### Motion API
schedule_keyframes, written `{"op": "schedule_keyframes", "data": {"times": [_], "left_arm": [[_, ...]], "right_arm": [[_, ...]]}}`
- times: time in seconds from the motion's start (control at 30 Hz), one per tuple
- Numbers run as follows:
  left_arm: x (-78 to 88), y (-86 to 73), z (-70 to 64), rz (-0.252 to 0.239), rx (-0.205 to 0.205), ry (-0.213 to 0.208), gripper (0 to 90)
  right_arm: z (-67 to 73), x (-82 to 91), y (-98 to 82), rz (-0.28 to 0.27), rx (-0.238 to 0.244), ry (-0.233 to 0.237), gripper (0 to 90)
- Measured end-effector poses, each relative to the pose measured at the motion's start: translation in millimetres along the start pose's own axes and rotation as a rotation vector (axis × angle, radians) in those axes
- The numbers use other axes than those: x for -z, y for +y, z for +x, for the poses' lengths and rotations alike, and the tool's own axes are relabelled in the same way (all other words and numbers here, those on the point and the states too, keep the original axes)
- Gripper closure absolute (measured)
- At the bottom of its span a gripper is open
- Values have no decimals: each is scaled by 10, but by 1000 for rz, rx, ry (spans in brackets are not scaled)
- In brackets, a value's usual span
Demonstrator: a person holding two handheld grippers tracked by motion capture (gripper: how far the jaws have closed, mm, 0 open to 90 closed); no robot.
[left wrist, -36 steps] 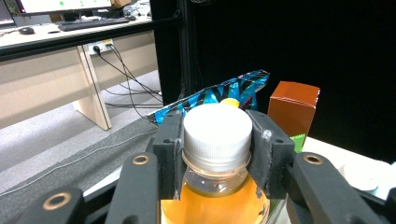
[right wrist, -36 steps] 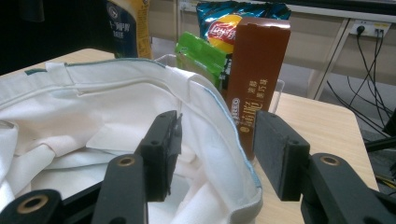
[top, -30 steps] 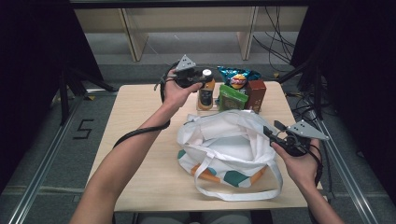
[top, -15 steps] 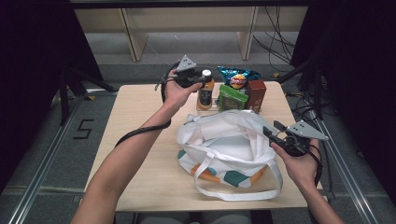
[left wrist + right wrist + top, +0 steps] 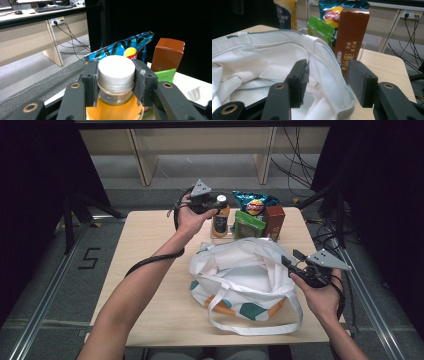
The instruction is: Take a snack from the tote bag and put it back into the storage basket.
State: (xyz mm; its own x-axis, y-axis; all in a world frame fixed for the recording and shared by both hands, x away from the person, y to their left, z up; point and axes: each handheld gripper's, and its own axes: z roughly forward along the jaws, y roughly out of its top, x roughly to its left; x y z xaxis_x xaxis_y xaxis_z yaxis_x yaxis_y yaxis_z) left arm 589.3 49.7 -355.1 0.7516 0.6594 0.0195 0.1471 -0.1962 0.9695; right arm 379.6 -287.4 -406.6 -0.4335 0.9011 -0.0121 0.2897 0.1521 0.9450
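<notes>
Right gripper (image 5: 325, 83) jaws apart, straddling white bag rim (image 5: 332, 67); brown box (image 5: 350, 40) upright behind.

One white tote bag (image 5: 245, 280) lies on the worktop (image 5: 150, 270). At the far edge stand one orange drink bottle (image 5: 220, 217), one blue crisp packet (image 5: 255, 204), one green pouch (image 5: 248, 224) and one brown carton (image 5: 274, 221). Two tongs: left (image 5: 218, 208), right (image 5: 289, 261).

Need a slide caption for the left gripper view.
Left gripper clamps the white cap of an orange drink bottle, snacks behind.
</notes>
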Motion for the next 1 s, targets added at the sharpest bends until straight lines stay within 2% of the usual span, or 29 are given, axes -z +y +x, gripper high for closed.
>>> {"op": "schedule_keyframes", "data": {"times": [0.4,0.43,0.5,0.53,0.57,0.63,0.67,0.9,0.97,1.0], "left_arm": [[-29,-12,-9,6,-1,-4,586],[-34,-15,-7,7,0,-4,586],[-39,-21,-9,11,1,1,586],[-40,-21,-7,13,-6,1,587],[-42,-26,-8,14,-3,1,586],[-47,-32,-11,15,1,0,587],[-49,-34,-10,19,-2,0,586],[-67,-67,1,25,-1,3,586],[-70,-80,1,29,5,5,586],[-70,-81,4,31,-1,4,586]], "right_arm": [[1,-5,-3,1,5,7,511],[-19,-12,0,-7,25,7,510],[4,-2,-2,0,0,3,510],[4,-1,-3,1,0,3,510],[-19,-10,0,-5,23,8,510],[-17,-10,-1,-6,24,9,510],[2,-2,-3,1,5,5,510],[-11,-5,-2,-9,21,2,510],[4,-1,-2,-6,3,2,510],[-1,-7,0,-14,9,11,510]]}}
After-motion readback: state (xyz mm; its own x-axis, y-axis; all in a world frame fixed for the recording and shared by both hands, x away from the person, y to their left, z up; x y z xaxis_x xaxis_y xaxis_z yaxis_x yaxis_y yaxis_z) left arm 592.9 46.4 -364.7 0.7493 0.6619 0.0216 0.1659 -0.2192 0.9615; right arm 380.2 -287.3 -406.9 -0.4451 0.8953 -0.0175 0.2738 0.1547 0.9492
